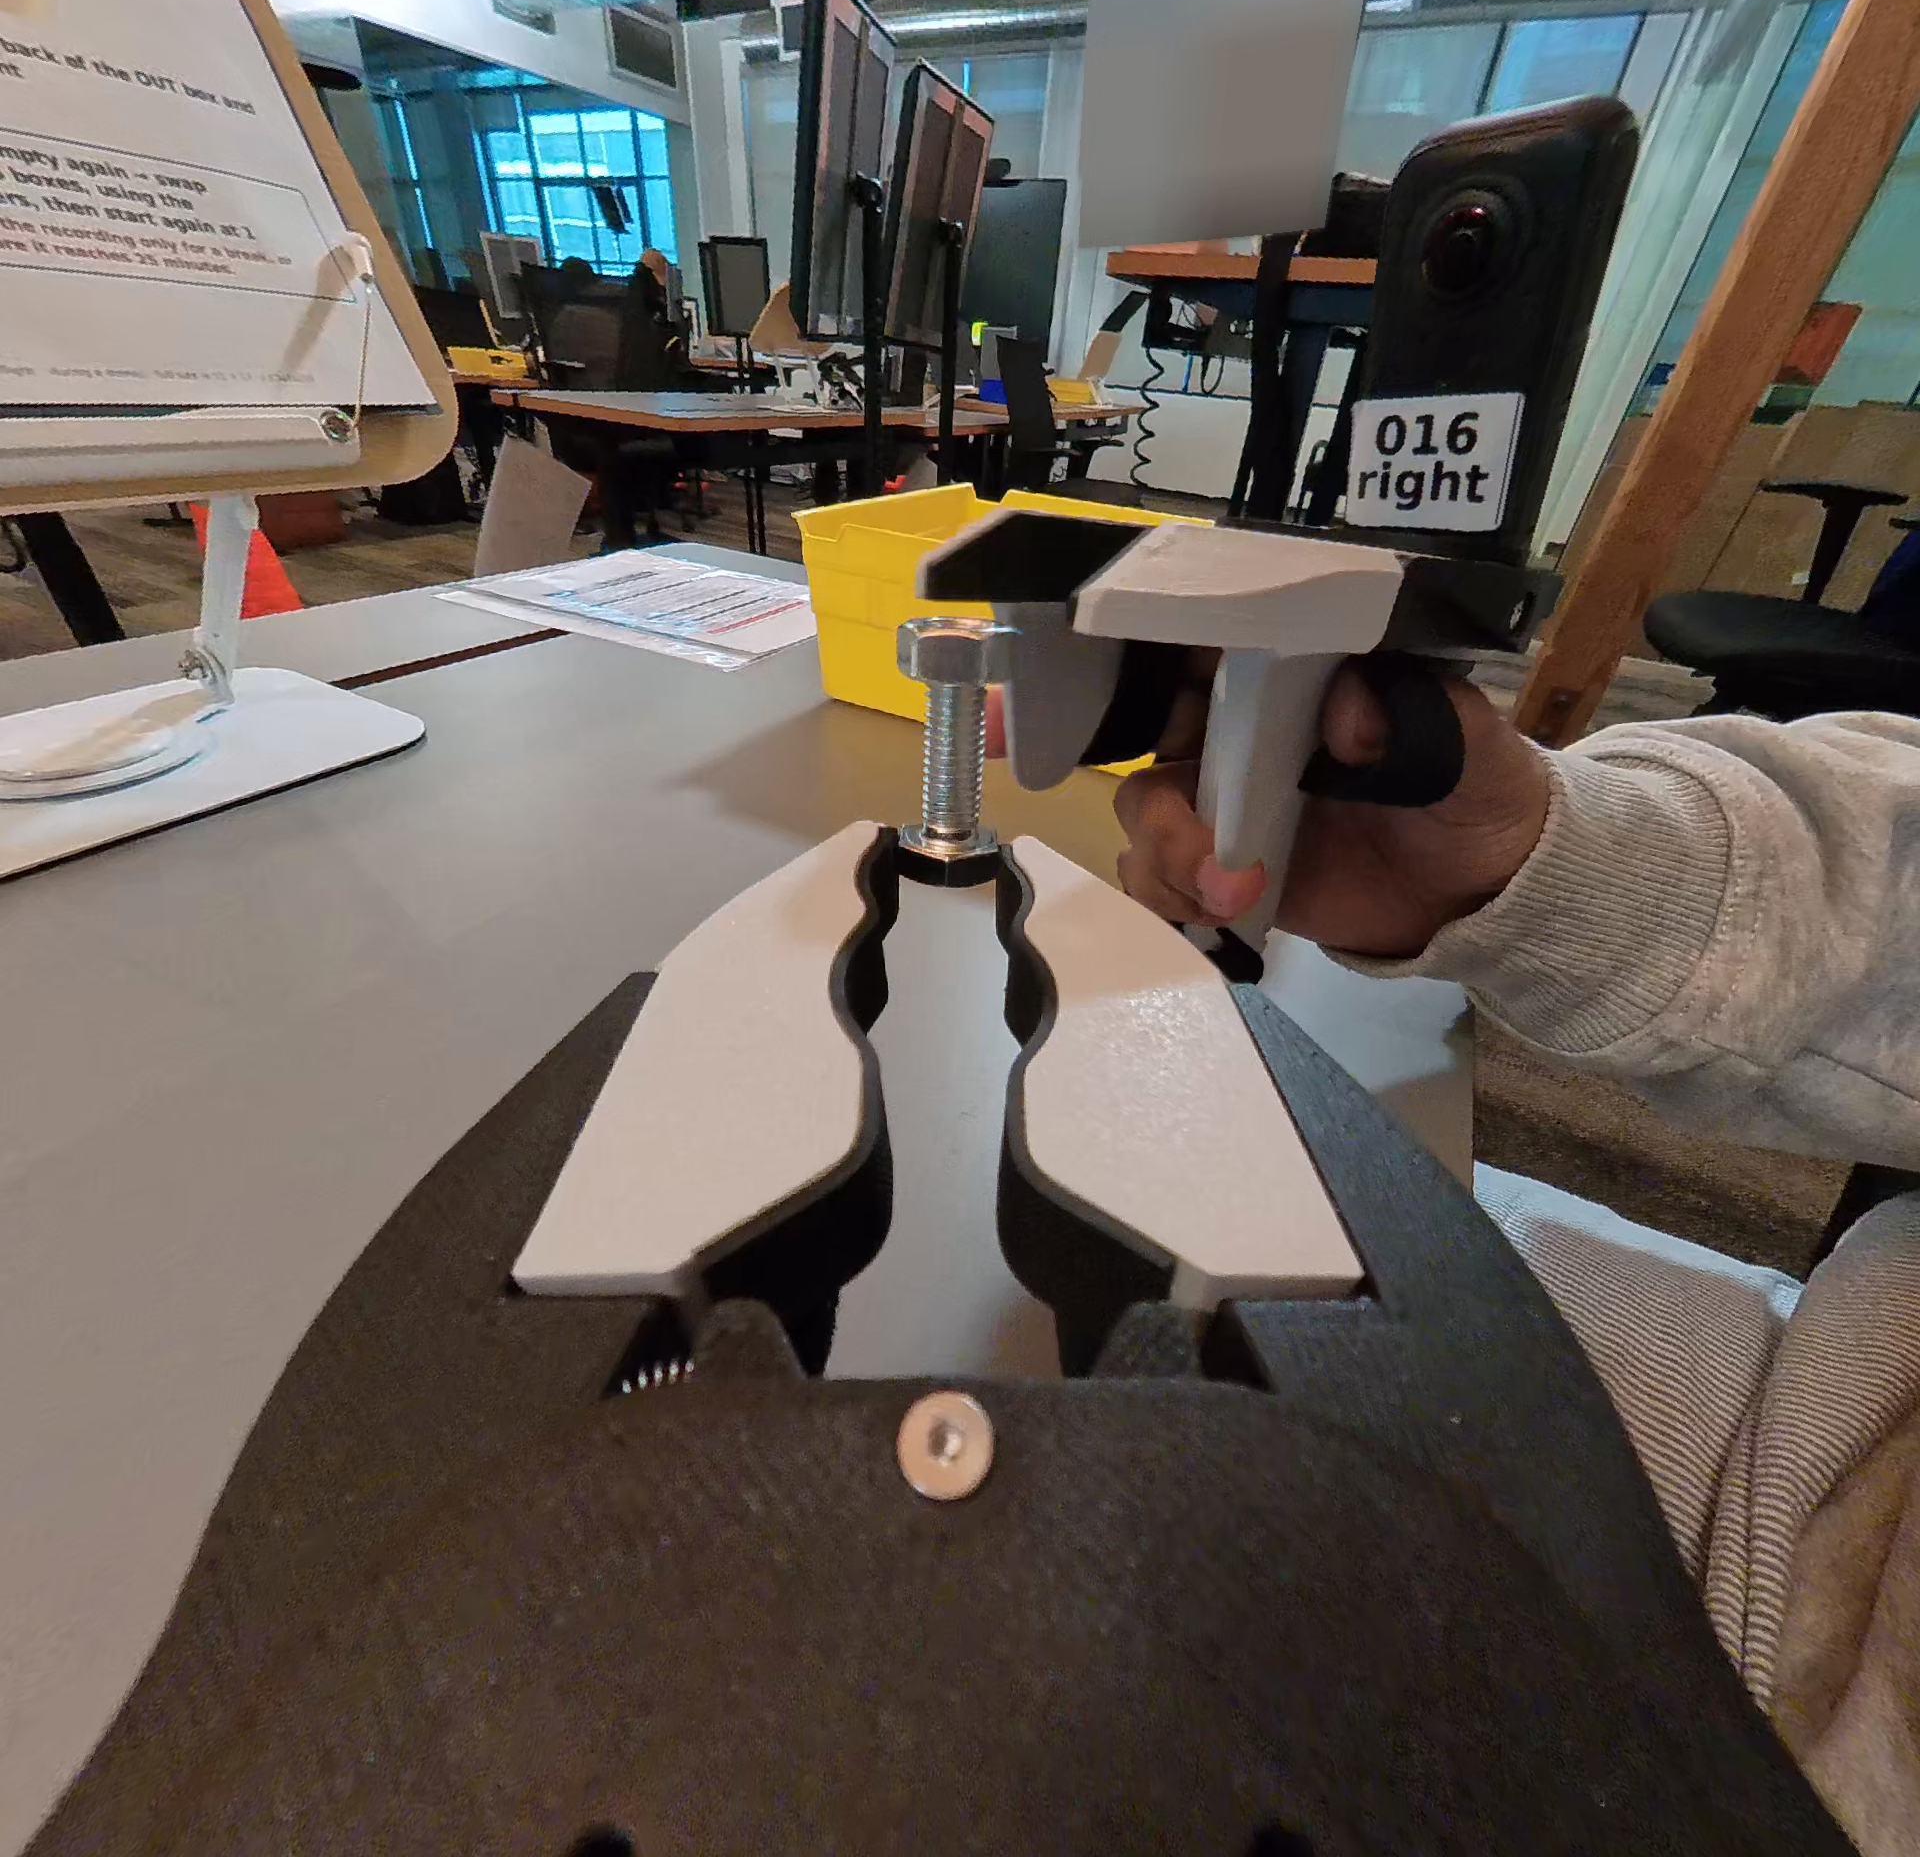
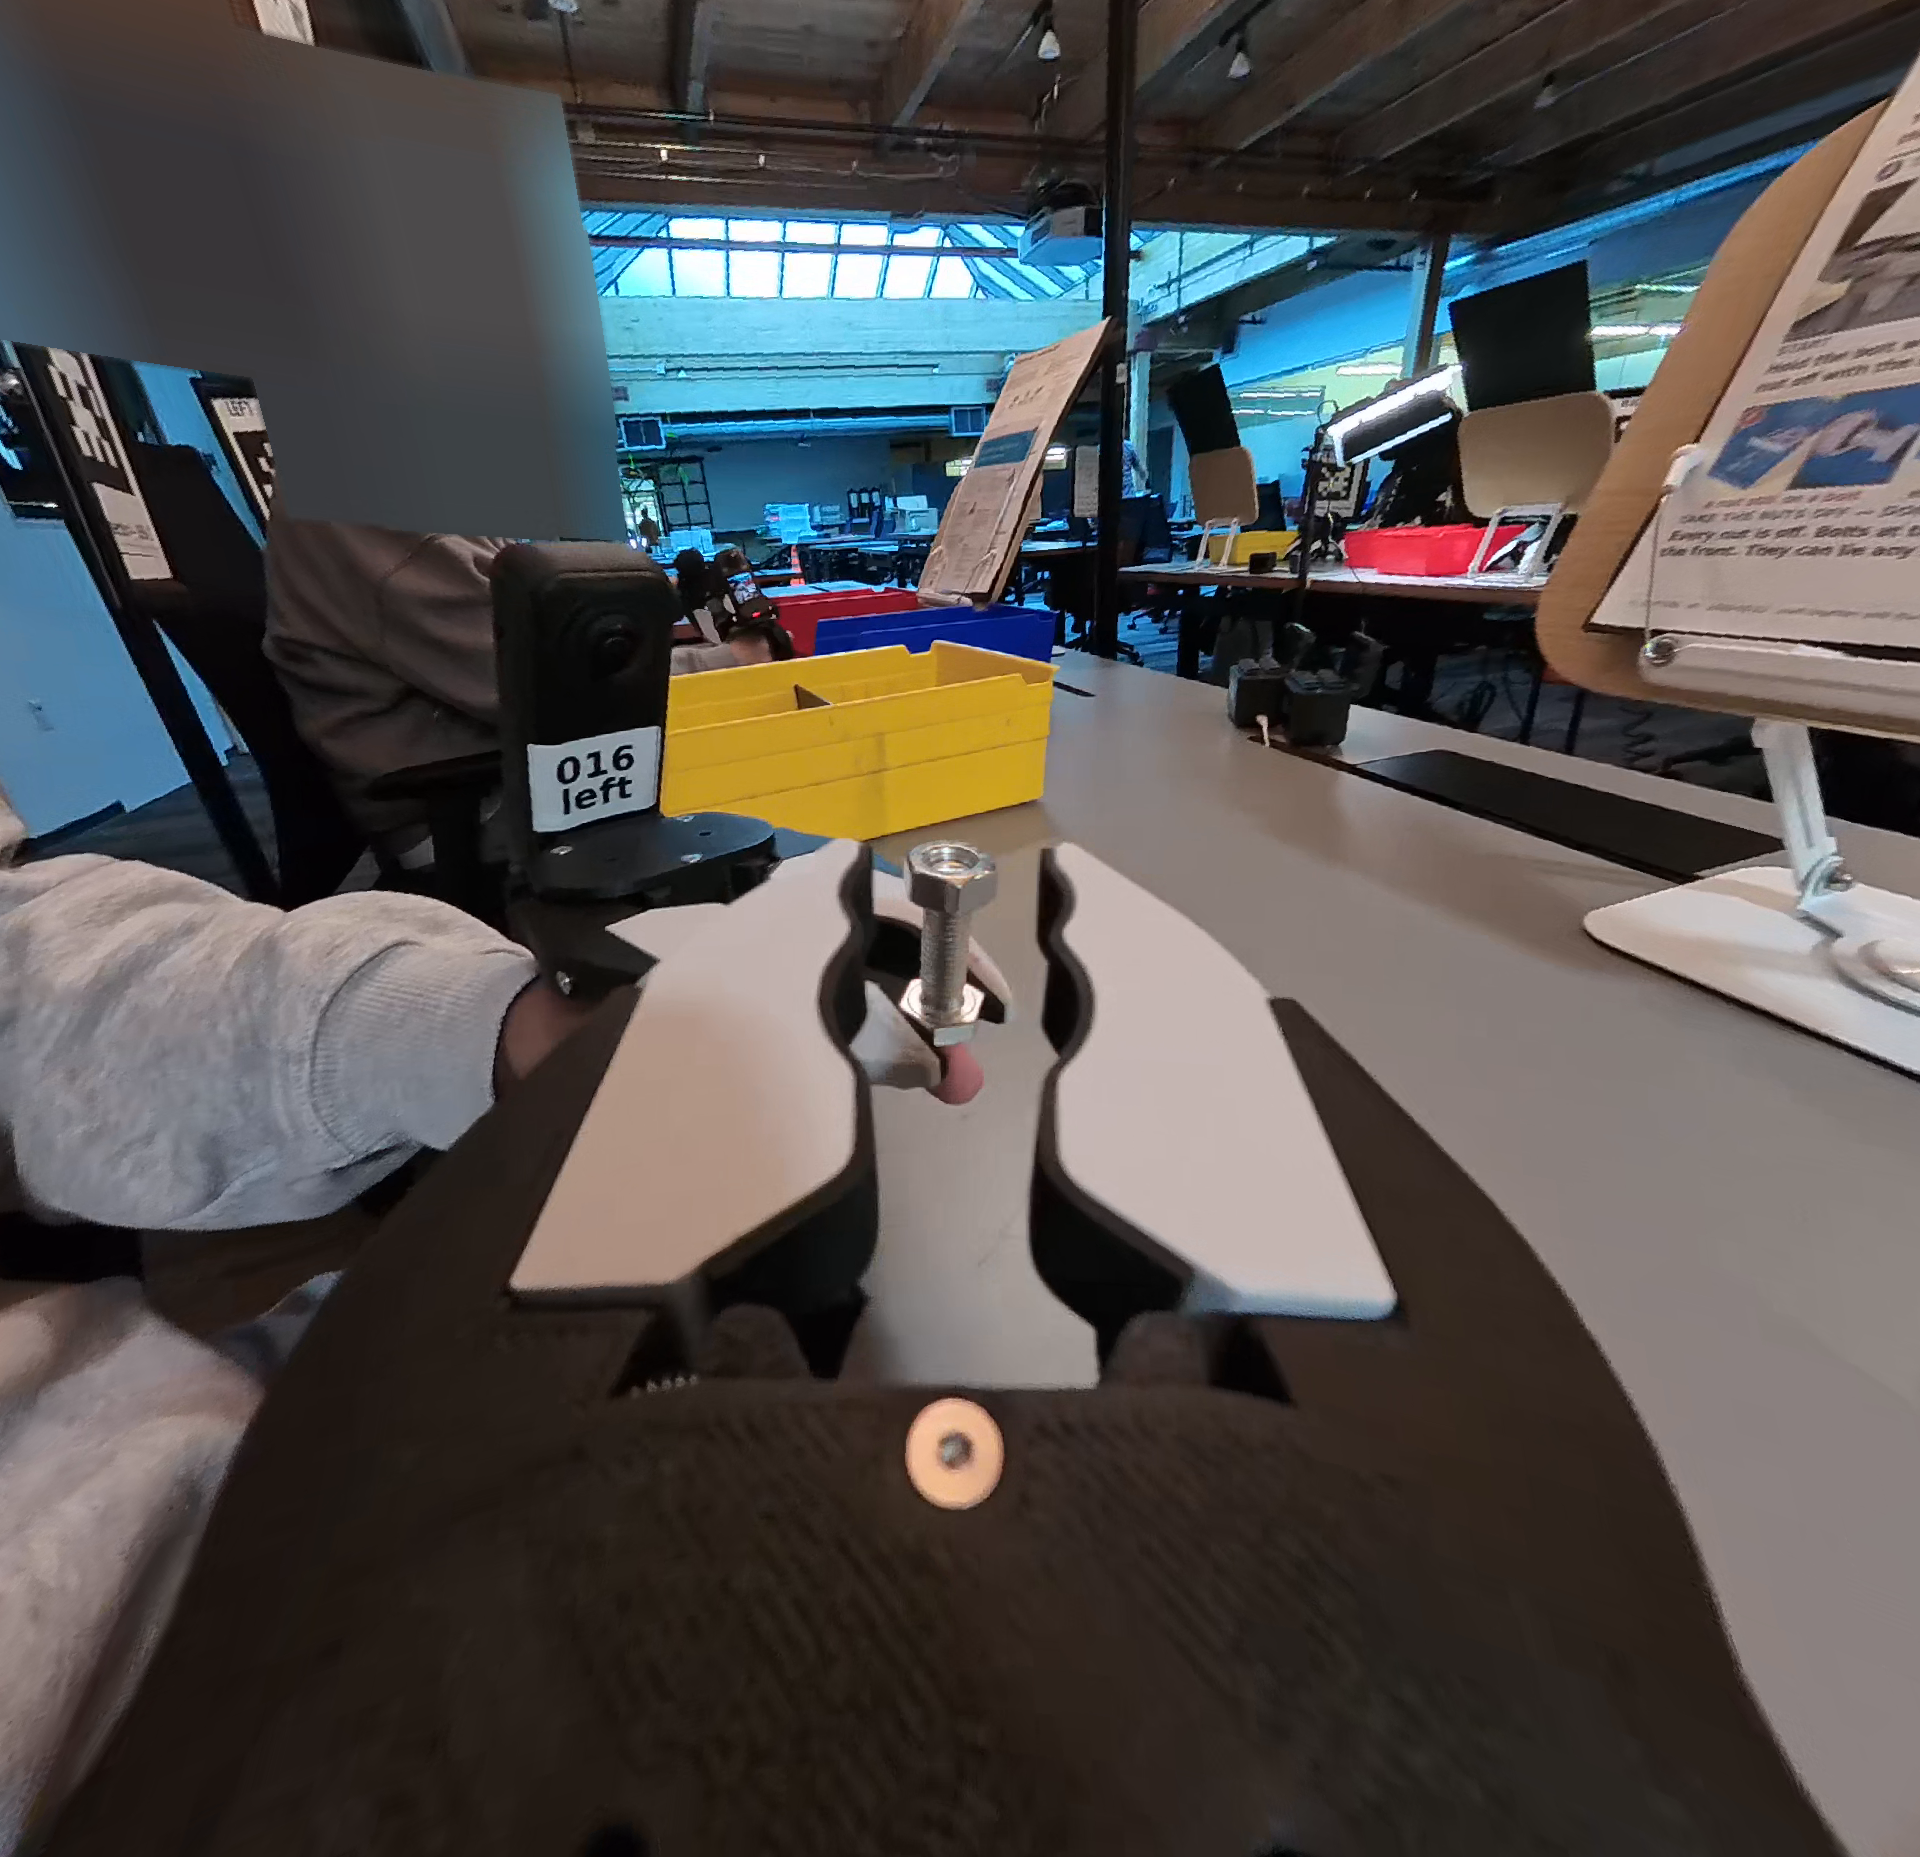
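A silver bolt stands upright above the grey table, with a hex nut at its top end. My left gripper is shut on the bolt's lower hex end. In the right wrist view the left gripper comes in from the left under the bolt. My right gripper is open, with one finger on each side of the nut and a gap on both sides. In the left wrist view the right gripper reaches in from the right, held by a hand.
A yellow bin stands on the table just behind the bolt; it also shows in the right wrist view. A document stand on a white base is at the left. A laminated sheet lies beyond. Blue and red bins sit farther back. Tip to tip, the grippers are about 4 cm apart.
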`<control>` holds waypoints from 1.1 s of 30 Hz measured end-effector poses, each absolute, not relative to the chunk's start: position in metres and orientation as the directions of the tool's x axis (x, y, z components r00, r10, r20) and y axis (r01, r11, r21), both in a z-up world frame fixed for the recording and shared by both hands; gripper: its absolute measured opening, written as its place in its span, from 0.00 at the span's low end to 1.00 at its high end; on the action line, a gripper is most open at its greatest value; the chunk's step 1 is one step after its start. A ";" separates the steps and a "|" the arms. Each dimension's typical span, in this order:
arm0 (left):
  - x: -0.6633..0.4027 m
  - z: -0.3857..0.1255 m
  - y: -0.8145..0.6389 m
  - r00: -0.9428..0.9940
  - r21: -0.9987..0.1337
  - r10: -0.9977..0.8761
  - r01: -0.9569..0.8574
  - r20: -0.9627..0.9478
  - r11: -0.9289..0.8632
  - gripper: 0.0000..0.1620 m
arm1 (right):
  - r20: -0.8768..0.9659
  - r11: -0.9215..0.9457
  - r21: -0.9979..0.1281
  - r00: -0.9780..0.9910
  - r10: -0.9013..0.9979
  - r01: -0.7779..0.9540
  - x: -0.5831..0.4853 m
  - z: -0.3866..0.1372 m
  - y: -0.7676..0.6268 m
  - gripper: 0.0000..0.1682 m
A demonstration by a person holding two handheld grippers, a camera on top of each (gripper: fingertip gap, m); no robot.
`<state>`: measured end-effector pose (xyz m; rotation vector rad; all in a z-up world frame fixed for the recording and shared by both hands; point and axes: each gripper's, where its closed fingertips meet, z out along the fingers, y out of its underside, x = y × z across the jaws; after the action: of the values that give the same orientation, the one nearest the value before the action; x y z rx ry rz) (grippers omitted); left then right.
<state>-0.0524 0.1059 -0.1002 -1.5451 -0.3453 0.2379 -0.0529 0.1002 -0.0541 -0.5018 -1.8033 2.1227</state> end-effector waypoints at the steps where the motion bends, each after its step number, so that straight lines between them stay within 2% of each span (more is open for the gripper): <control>1: -0.052 -0.100 0.106 0.930 -0.998 0.362 0.065 0.066 0.017 0.11 | -0.065 -0.156 -0.988 -0.892 0.448 -0.007 -0.053 -0.055 0.099 0.19; 4: -0.052 -0.100 0.106 0.929 -0.998 0.363 0.066 0.067 0.017 0.11 | -0.055 -0.135 -0.991 -0.903 0.426 -0.004 -0.049 -0.057 0.095 0.17; 6: -0.053 -0.100 0.105 0.928 -0.997 0.365 0.070 0.074 0.024 0.11 | -0.053 -0.125 -0.992 -0.908 0.416 0.000 -0.047 -0.058 0.094 0.13; 8: -0.054 -0.100 0.104 0.926 -0.996 0.367 0.080 0.086 0.030 0.11 | -0.057 -0.119 -0.993 -0.915 0.399 0.009 -0.044 -0.058 0.095 0.04; 10: -0.055 -0.099 0.104 0.925 -0.996 0.367 0.086 0.094 0.038 0.11 | -0.069 -0.119 -0.993 -0.915 0.398 0.023 -0.044 -0.058 0.096 0.02; 12: -0.055 -0.099 0.104 0.926 -0.996 0.367 0.084 0.091 0.035 0.11 | -0.074 -0.133 -0.991 -0.909 0.410 0.020 -0.046 -0.057 0.098 0.03; 18: -0.053 -0.100 0.106 0.929 -0.997 0.361 0.076 0.081 0.027 0.11 | -0.049 -0.142 -0.990 -0.889 0.456 -0.018 -0.052 -0.055 0.100 0.16; 22: -0.053 -0.100 0.105 0.928 -0.997 0.364 0.076 0.081 0.027 0.11 | -0.039 -0.122 -0.992 -0.896 0.443 -0.017 -0.050 -0.058 0.095 0.16; 26: -0.055 -0.099 0.104 0.925 -0.996 0.370 0.081 0.087 0.032 0.11 | -0.042 -0.117 -0.993 -0.911 0.410 -0.007 -0.044 -0.057 0.094 0.06; 28: -0.055 -0.100 0.104 0.925 -0.996 0.370 0.081 0.087 0.032 0.11 | -0.062 -0.121 -0.993 -0.913 0.404 0.014 -0.044 -0.057 0.095 0.05; 30: -0.055 -0.100 0.104 0.925 -0.996 0.369 0.079 0.085 0.030 0.11 | -0.066 -0.134 -0.991 -0.907 0.416 0.010 -0.046 -0.056 0.097 0.06; 33: -0.054 -0.100 0.105 0.926 -0.997 0.367 0.078 0.083 0.028 0.11 | -0.054 -0.156 -0.988 -0.892 0.449 -0.019 -0.051 -0.052 0.101 0.14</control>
<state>-0.0541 0.1050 -0.0997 -1.5364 -0.3596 0.2310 -0.0507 0.1009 -0.0522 -0.4889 -1.8017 2.1193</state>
